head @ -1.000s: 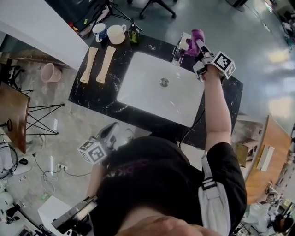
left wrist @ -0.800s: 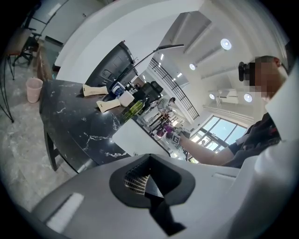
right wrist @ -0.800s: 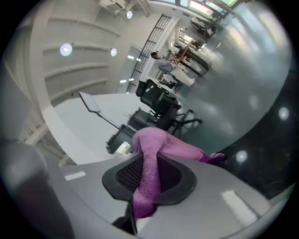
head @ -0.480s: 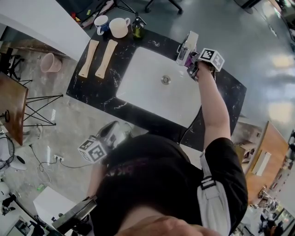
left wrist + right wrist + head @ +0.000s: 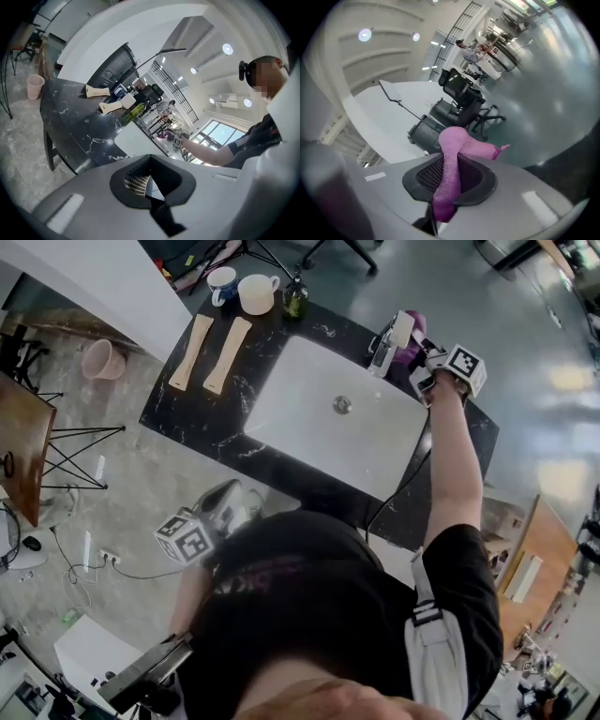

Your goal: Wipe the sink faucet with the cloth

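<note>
Over the last half second the right gripper point(image 5: 424, 365) has drawn back to the right of the faucet point(image 5: 388, 339). The cloth point(image 5: 411, 350) had sunk out of sight low beside the faucet and now shows again as a purple wad at the faucet's right side, in the upper right of the head view.

Nearest, at the lower left of that view, the left gripper point(image 5: 225, 506) hangs by the person's body, off the black counter point(image 5: 186, 414). Its own view shows its jaws together with nothing between them.

Past it, in the middle of the frame, lies the white sink point(image 5: 300, 413). At the sink's far right edge stands the faucet, with the cloth against or just beside it; contact cannot be confirmed. The right gripper view shows the jaws pinched on a fold of the cloth, a loose tail sticking out ahead, and no faucet in frame.

This looks like a wiping stroke in progress. To do it well, the pinch should stay firm, and the soft tail, not the hard jaw tips, should meet the metal. Long passes from the head down to the base would suit, and the side turned away from the sink needs covering too.

Farthest, at the upper left, two cups point(image 5: 240, 287) and a bottle point(image 5: 296, 302) stand well clear.
</note>
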`<action>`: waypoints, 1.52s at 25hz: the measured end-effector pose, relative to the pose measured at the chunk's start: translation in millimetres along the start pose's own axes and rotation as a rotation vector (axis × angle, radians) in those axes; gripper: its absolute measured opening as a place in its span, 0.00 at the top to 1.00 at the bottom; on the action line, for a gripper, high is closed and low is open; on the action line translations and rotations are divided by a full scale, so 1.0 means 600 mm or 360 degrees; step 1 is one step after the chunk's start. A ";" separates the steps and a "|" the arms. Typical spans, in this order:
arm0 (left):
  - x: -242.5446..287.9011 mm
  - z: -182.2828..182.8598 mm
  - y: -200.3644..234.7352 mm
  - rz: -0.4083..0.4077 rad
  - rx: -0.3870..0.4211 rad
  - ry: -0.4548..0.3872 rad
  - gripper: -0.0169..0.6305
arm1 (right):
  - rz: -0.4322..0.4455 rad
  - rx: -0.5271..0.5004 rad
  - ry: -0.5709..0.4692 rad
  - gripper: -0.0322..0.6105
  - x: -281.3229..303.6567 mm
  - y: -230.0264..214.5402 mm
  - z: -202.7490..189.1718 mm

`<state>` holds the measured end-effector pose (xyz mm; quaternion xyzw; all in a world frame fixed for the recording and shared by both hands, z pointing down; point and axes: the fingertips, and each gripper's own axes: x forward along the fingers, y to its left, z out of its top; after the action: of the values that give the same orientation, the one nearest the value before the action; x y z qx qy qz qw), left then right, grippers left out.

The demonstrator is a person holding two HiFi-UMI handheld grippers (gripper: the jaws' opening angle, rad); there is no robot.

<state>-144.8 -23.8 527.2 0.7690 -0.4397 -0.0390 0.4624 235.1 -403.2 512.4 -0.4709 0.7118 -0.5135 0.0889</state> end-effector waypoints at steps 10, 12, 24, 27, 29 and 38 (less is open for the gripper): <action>-0.012 0.000 0.021 -0.0026 -0.0122 -0.0095 0.99 | -0.0277 -0.2093 0.1470 0.83 0.070 0.169 -0.041; -0.019 -0.002 0.030 0.0000 -0.0156 -0.0128 0.99 | -0.0445 -0.2439 0.1914 0.83 0.091 0.146 -0.073; -0.104 -0.032 0.091 0.0311 -0.0357 -0.0304 0.99 | -0.1120 -0.2481 0.3279 0.83 0.154 -0.084 -0.197; -0.108 -0.030 0.100 0.0333 -0.0361 -0.0310 0.99 | -0.1115 -0.2460 0.3288 0.83 0.161 -0.086 -0.199; -0.104 -0.025 0.097 0.0314 -0.0344 -0.0291 0.99 | -0.1041 -0.2438 0.3248 0.83 0.158 -0.082 -0.202; -0.067 0.008 0.069 0.0211 -0.0213 -0.0194 0.99 | -0.0237 -0.1692 0.2279 0.83 0.148 0.128 -0.093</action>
<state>-198.1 -6.1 541.3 0.7019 -0.5133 -0.0842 0.4867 108.3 -432.4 507.2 -0.0615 0.7082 -0.2911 -0.6402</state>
